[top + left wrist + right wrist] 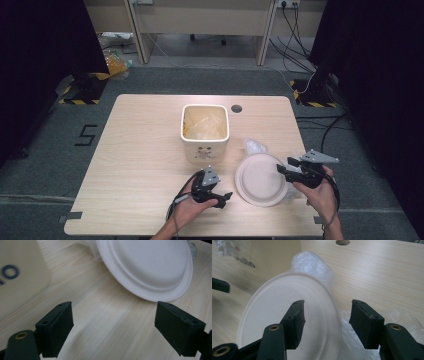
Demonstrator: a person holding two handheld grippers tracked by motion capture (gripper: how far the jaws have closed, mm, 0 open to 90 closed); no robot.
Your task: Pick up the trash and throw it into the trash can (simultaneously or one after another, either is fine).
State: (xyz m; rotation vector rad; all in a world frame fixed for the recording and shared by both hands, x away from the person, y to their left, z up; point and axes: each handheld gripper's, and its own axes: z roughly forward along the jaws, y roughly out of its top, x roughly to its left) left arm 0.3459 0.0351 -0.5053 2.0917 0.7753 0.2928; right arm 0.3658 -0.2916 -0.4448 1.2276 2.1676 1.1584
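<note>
Table [140, 165] bearing one bin [205, 134], one plate [261, 179], one crumpled plastic wrap [312, 265] behind and under the plate. Plate tilted, its rim standing between the half-open jaws of the right gripper [325, 322], pads not seen pressing on it. Left gripper [113, 330] jaws wide, empty, plate lying ahead and to their right, bin wall to their left. Right hand nearer.
</note>
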